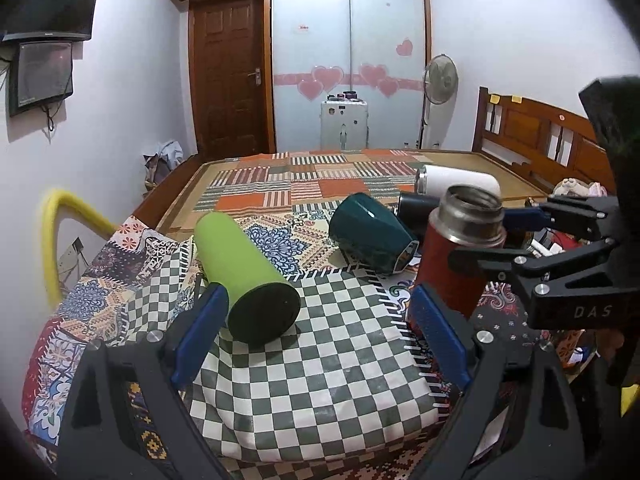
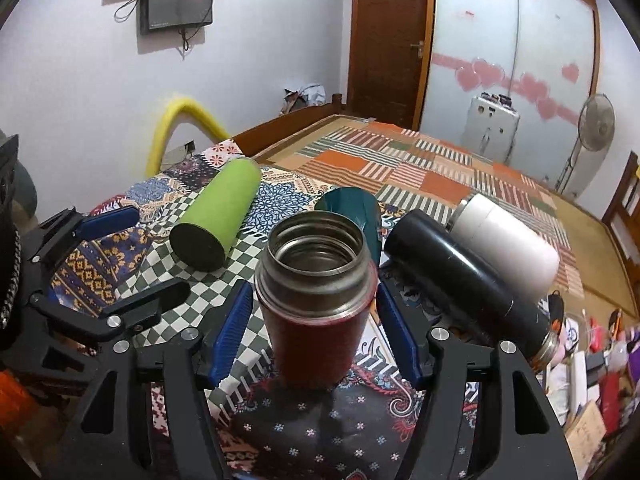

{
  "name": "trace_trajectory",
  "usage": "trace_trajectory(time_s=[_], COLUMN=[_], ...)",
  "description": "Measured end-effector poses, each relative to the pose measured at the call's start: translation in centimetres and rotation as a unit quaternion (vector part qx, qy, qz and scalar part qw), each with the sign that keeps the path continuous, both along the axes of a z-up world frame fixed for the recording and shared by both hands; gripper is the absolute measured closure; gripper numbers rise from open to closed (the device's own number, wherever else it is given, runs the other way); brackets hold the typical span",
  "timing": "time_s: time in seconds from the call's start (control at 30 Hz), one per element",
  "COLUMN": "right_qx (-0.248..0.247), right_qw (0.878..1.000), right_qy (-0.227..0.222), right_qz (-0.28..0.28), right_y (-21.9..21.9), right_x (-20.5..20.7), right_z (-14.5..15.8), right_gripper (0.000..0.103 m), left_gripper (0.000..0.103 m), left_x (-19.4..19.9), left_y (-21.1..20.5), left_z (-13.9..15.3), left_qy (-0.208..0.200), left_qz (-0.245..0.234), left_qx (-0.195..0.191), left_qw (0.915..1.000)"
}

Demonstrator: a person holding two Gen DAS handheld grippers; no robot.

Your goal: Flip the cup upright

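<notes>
The left tool (image 1: 316, 328) was spread wide near the lime green tube cup (image 1: 245, 276), which lay on its side on the checkered cloth (image 1: 320, 380). The red metal flask with a silver rim (image 2: 316, 300) stood upright between the spread fingers of the right tool (image 2: 316, 332). A black bottle (image 2: 452, 276) lay to the right.

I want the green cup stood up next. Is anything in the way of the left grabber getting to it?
Nothing visible is. The green cup lies on its side right ahead of the open left gripper, close by its left finger. The red flask stands off to the right.
</notes>
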State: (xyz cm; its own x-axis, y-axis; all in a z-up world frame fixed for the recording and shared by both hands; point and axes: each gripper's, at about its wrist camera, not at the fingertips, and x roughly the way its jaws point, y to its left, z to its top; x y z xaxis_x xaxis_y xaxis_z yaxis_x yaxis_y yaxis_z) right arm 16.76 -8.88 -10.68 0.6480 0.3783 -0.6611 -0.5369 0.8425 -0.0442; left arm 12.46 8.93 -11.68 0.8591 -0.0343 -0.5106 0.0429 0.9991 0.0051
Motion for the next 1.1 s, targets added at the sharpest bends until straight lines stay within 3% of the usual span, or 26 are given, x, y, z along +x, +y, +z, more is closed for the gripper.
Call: trace_trajectory(time_s=[0.1, 0.3, 0.47, 0.73, 0.8, 0.87, 1.07, 1.1], right_qx=[0.014, 0.051, 0.090, 0.128, 0.135, 0.144, 0.158, 0.162], right_qw=[1.000, 0.998, 0.991, 0.974, 0.969, 0.963, 0.953, 0.952], right_qy=[0.000, -0.040, -0.091, -0.180, -0.198, -0.218, -0.246, -0.246], right_qz=[-0.001, -0.014, -0.035, -0.053, -0.058, -0.068, -0.084, -0.086], right_y=[-0.6, -2.8, -5.0, -6.6, -7.0, -7.2, -7.5, -7.5], right_x=[-0.6, -3.3, -6.5, -12.2, -13.4, -14.8, -16.6, -16.7], right_z=[0.5, 3.4, 6.5, 10.3, 10.7, 11.1, 11.1, 10.9], right_gripper=[0.041, 0.041, 0.041, 0.041, 0.037, 0.026, 0.016, 0.010], left_gripper=[0.009, 0.009, 0.009, 0.009, 0.009, 0.009, 0.002, 0.002], left_x=[-0.8, -3.5, -6.9, -12.2, -13.2, -14.1, -16.4, -16.7], left_y=[-0.1, -1.3, -3.2, -5.2, -5.7, -6.1, -6.9, -7.1], left_z=[1.1, 4.4, 7.7, 12.1, 12.6, 12.9, 13.2, 13.2], left_qy=[-0.013, -0.058, -0.117, -0.189, -0.199, -0.205, -0.220, -0.221], left_qz=[0.002, 0.006, 0.009, 0.015, 0.016, 0.016, 0.021, 0.021], left_qx=[-0.006, -0.014, -0.001, -0.014, -0.015, -0.017, -0.017, -0.016], left_qw=[0.9999, 0.9982, 0.9931, 0.9818, 0.9798, 0.9786, 0.9752, 0.9748])
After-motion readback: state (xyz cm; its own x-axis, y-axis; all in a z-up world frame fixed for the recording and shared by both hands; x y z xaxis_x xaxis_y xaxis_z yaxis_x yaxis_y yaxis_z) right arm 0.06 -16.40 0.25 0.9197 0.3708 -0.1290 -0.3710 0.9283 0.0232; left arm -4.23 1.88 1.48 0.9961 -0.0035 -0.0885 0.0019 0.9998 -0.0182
